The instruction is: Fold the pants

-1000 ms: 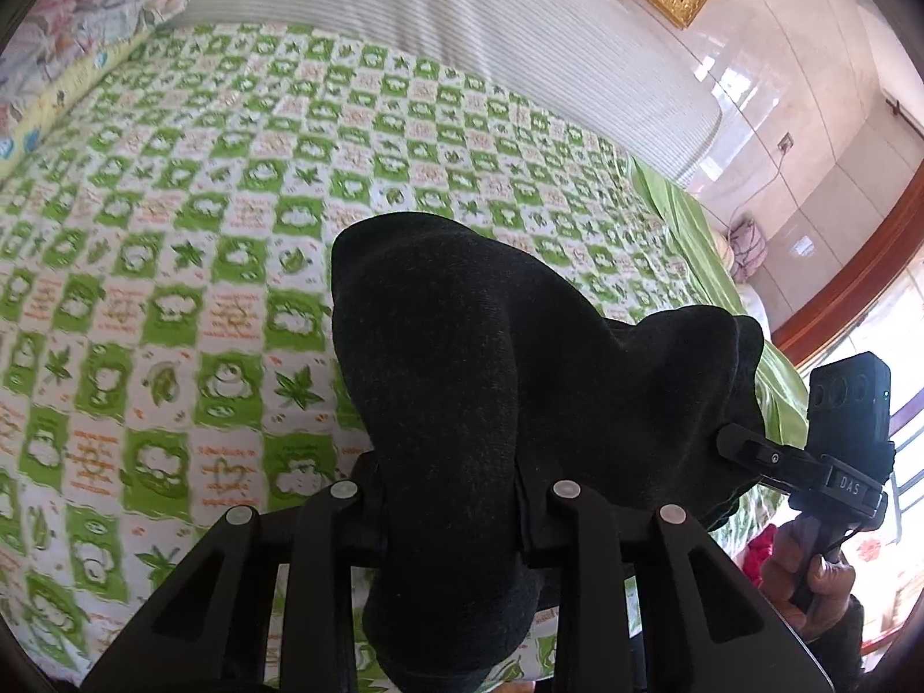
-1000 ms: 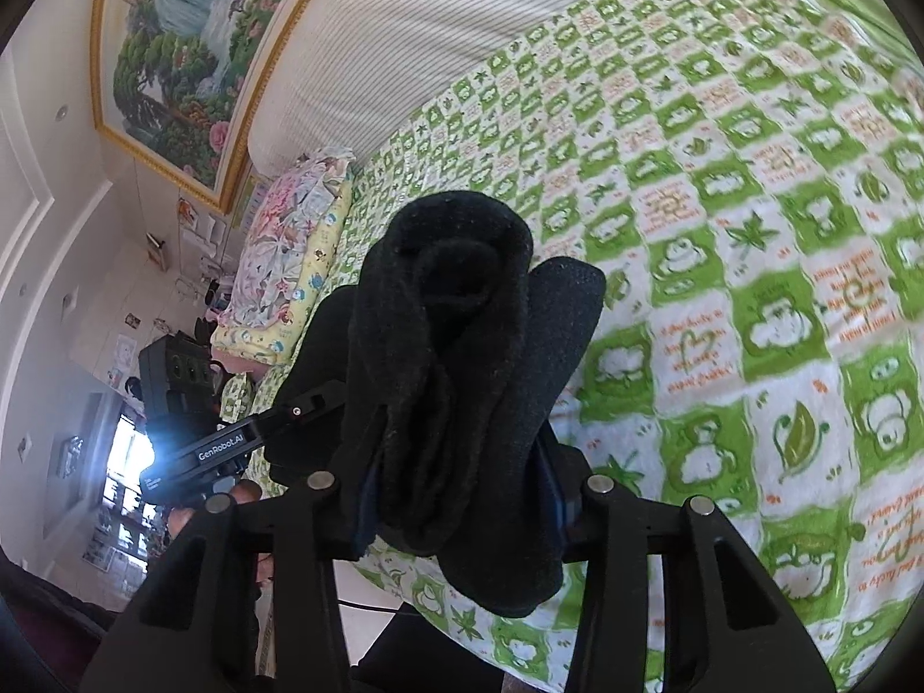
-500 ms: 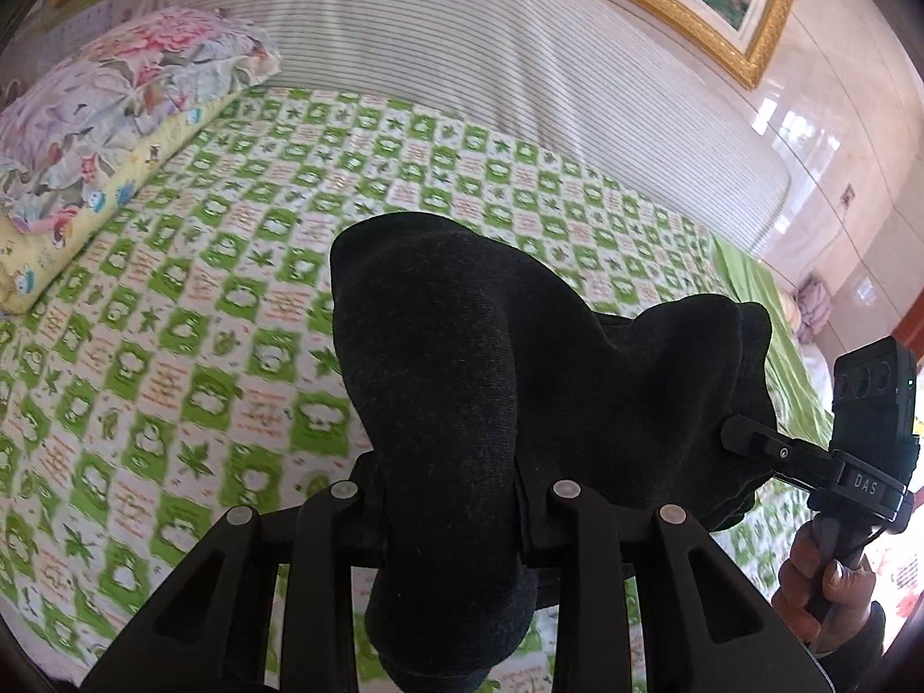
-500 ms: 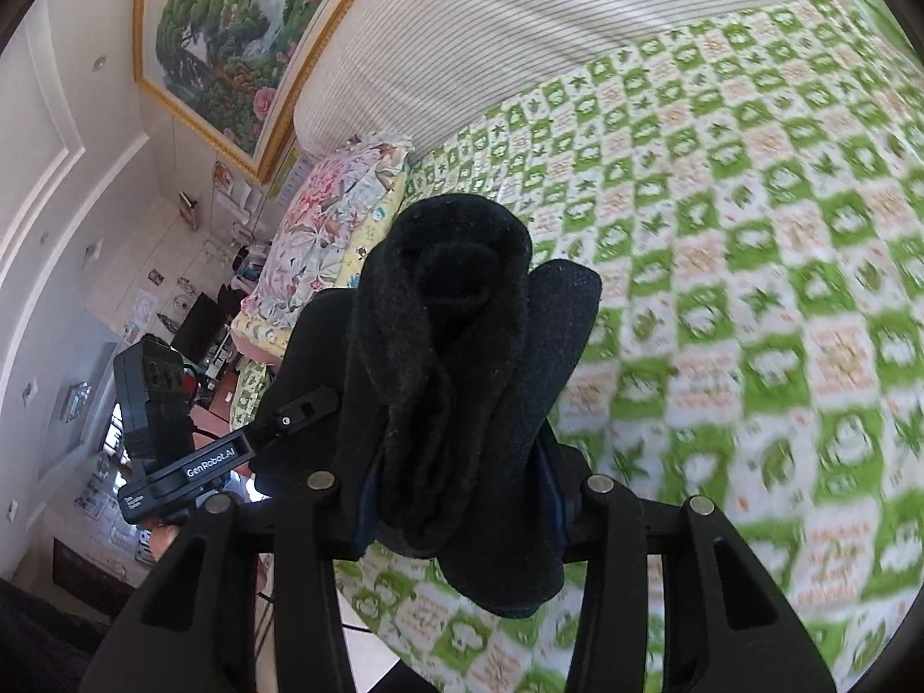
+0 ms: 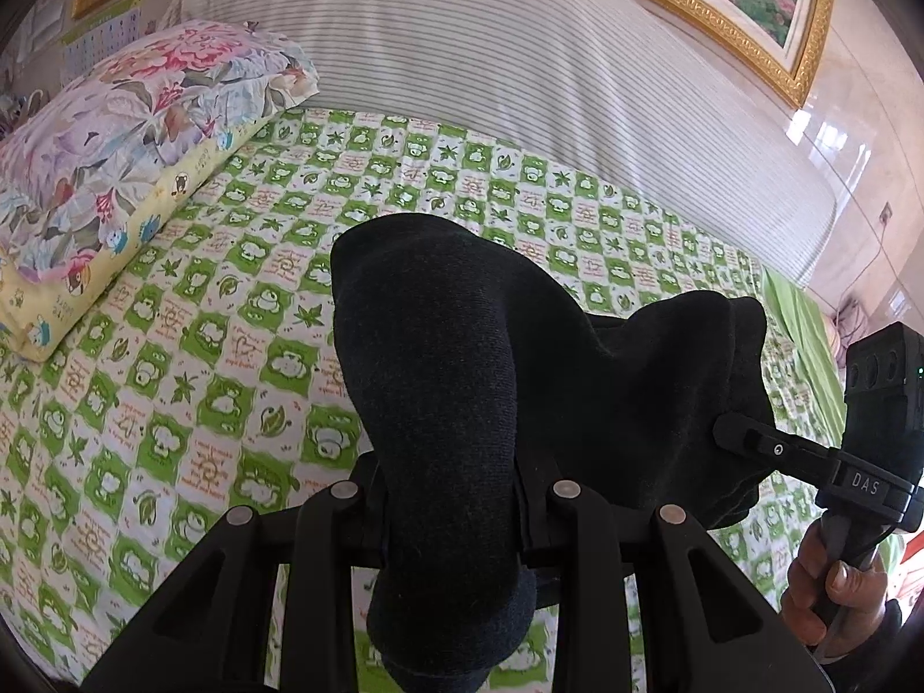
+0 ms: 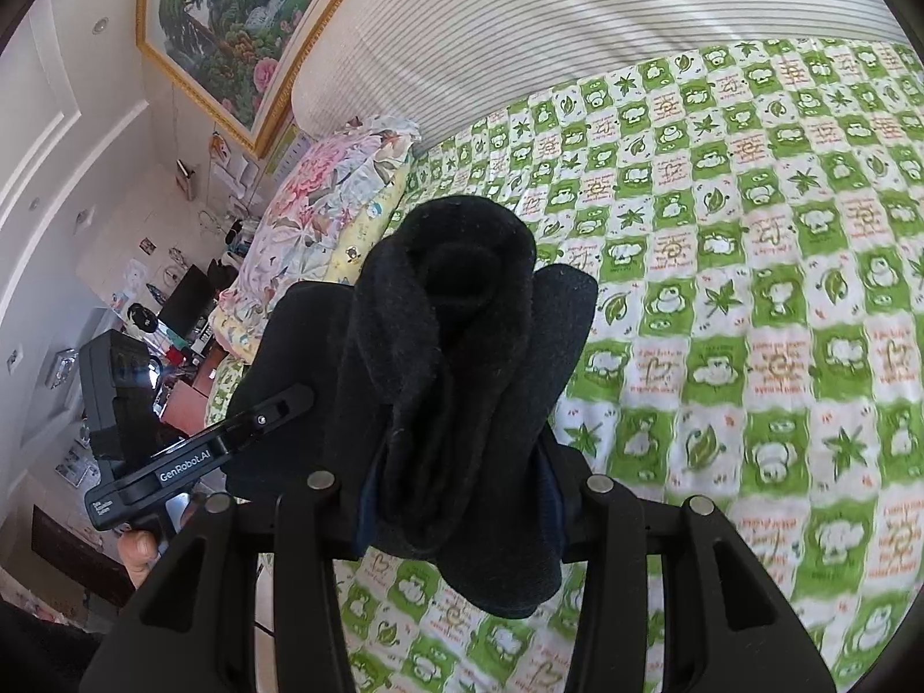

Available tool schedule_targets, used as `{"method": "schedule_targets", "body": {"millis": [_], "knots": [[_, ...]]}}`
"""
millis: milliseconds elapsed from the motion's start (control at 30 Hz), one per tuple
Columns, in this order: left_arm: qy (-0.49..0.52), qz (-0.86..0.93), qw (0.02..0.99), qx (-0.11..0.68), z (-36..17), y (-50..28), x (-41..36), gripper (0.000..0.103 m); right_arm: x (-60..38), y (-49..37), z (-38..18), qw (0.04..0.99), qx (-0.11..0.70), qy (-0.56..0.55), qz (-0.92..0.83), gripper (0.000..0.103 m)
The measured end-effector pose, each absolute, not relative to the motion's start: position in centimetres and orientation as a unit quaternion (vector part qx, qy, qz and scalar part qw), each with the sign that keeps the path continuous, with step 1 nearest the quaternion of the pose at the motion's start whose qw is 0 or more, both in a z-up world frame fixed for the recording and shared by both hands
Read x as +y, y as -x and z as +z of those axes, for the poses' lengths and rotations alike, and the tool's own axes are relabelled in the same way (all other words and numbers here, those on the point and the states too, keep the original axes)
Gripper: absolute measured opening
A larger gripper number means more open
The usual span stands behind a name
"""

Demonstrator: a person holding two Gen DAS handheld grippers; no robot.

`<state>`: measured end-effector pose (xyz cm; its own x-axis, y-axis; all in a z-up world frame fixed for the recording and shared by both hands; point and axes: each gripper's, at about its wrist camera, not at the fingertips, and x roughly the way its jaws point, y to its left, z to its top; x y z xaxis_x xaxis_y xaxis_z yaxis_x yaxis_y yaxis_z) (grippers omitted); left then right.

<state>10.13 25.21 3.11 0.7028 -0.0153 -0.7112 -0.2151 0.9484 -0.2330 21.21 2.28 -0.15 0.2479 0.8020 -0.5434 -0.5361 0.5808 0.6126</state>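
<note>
The black pants (image 5: pixel 462 381) are bunched and held up above the bed between both grippers. My left gripper (image 5: pixel 450 496) is shut on one end of the pants, and the cloth hides its fingertips. My right gripper (image 6: pixel 456 491) is shut on the other end of the pants (image 6: pixel 462 358), which hang in thick folds over its jaws. The right gripper (image 5: pixel 751 444) also shows at the right of the left wrist view, and the left gripper (image 6: pixel 271 410) shows at the left of the right wrist view.
The bed has a green and white checked sheet (image 5: pixel 202 381) (image 6: pixel 751 300). A floral pillow (image 5: pixel 115 133) (image 6: pixel 323 219) lies at its left end. A striped headboard (image 5: pixel 520 58) runs along the back under a framed painting (image 6: pixel 225 17). Room clutter (image 6: pixel 173 300) lies beyond the bed's left edge.
Both grippers have swung with the pants, so more of the headboard and the pillow now shows. Their hold on the pants is unchanged.
</note>
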Motion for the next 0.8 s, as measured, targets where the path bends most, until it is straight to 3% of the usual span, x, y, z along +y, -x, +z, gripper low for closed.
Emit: {"method": "schedule_targets", "body": {"millis": [800], "knots": [[0.146,0.084,0.899,0.405,-0.6,-17.3,27.0,0.029,5.9,-29.8,-3.3,0.769,0.471,-0.110,0.418,0.047]]}}
